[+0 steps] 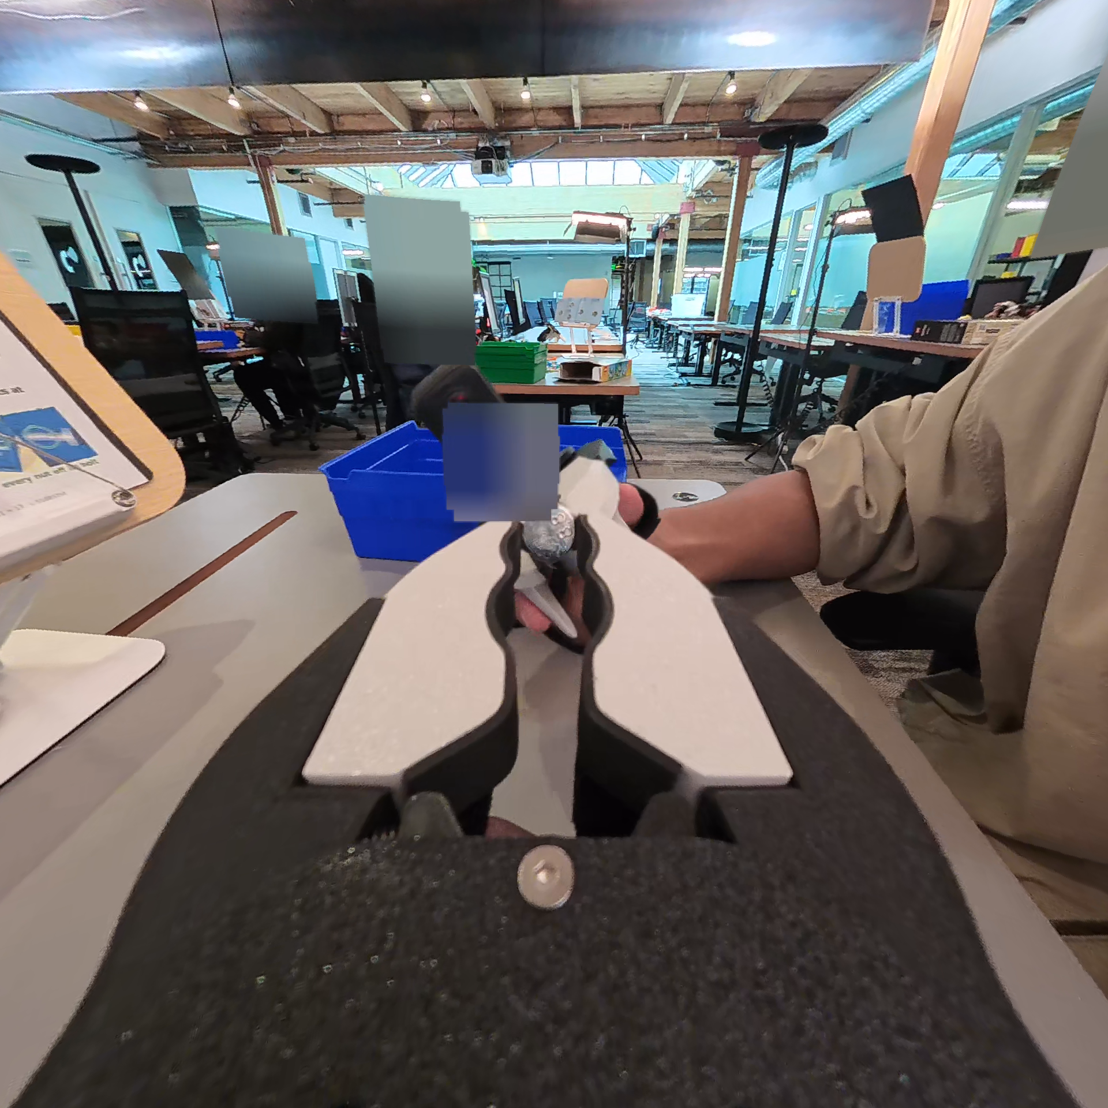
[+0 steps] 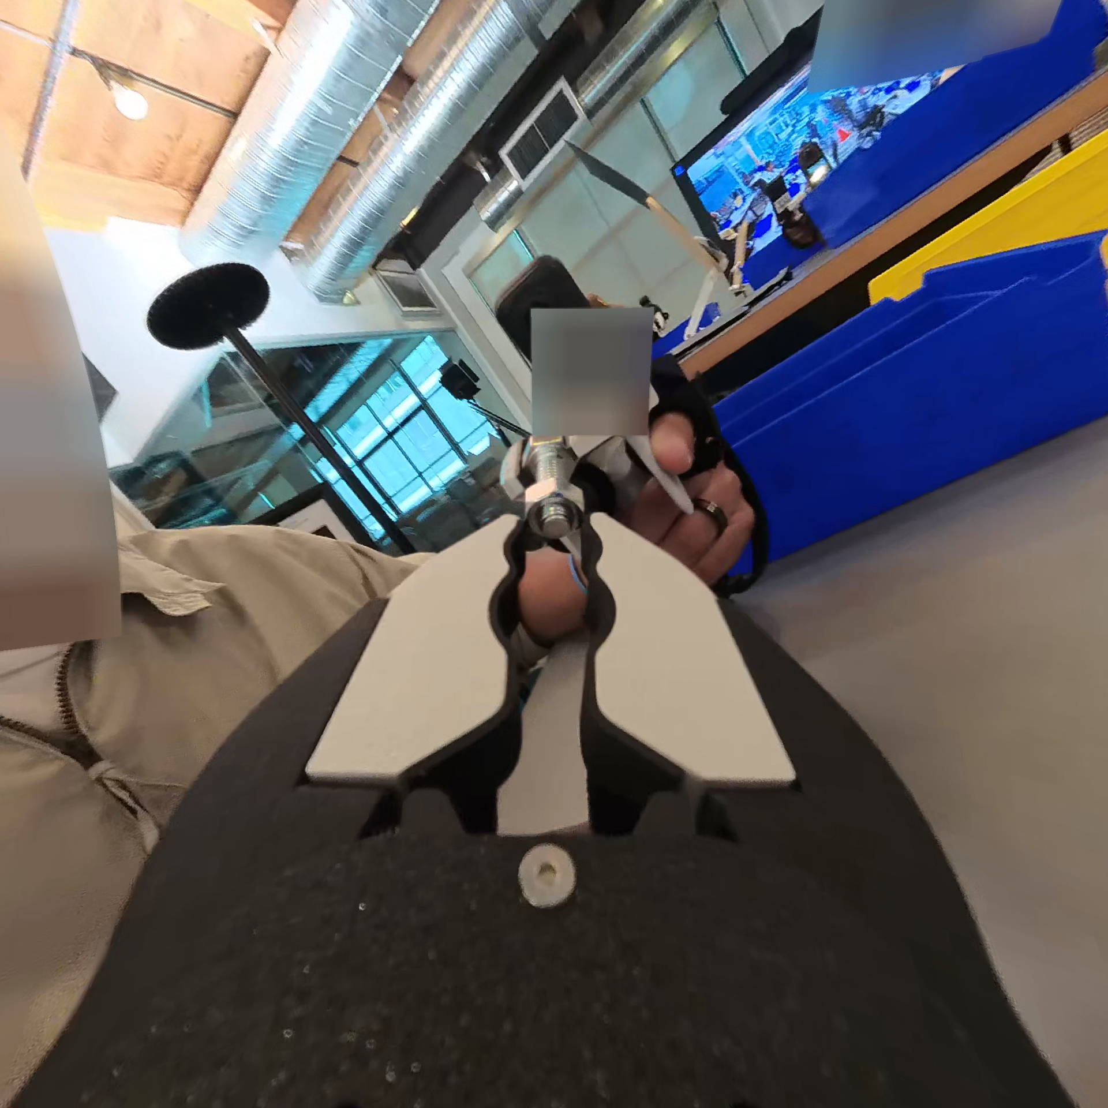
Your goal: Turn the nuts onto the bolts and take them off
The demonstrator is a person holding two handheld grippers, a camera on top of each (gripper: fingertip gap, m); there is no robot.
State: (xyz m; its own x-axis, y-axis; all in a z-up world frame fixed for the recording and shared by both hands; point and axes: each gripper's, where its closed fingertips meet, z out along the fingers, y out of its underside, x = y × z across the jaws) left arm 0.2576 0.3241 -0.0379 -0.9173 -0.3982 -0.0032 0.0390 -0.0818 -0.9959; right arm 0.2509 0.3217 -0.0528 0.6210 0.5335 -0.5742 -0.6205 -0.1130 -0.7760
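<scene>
Setting: open-plan workshop, timber-beam ceiling, rows of desks, silver ducting overhead. Work surface is a grey table (image 1: 180,575). A blue bin (image 1: 390,497) stands at its far edge, and a stand with a printed instruction sheet (image 1: 54,431) sits at the left.

Left wrist view: the left gripper (image 1: 548,539) is held above the table, pointing toward the blue bin. Its white fingers (image 1: 443,647) are drawn close together, and the tips are clamped on the rounded metal head of the bolt (image 1: 548,536). Just beyond, the right gripper (image 1: 590,479) meets the same bolt end-on. The person's right hand (image 1: 635,509) grips it, with a beige sleeve (image 1: 899,479) running off to the right. Part of that far gripper lies under a mosaic patch.

Right wrist view: the camera is tilted, with ceiling and glass partitions behind. The right gripper (image 2: 551,527) has its fingertips pinched on the hex nut (image 2: 548,497), which sits on the threaded shank of the bolt (image 2: 548,464). The thread end faces the camera and pokes slightly through the nut. The shank runs away from the camera into the left gripper (image 2: 569,446), which is partly hidden by a patch. The left hand (image 2: 689,503), wearing a dark ring, holds that gripper. The blue bin (image 2: 899,390) is on the right, with a yellow bin (image 2: 989,228) behind it.

Bolt and nut are held in the air between the two grippers, clear of the table.
</scene>
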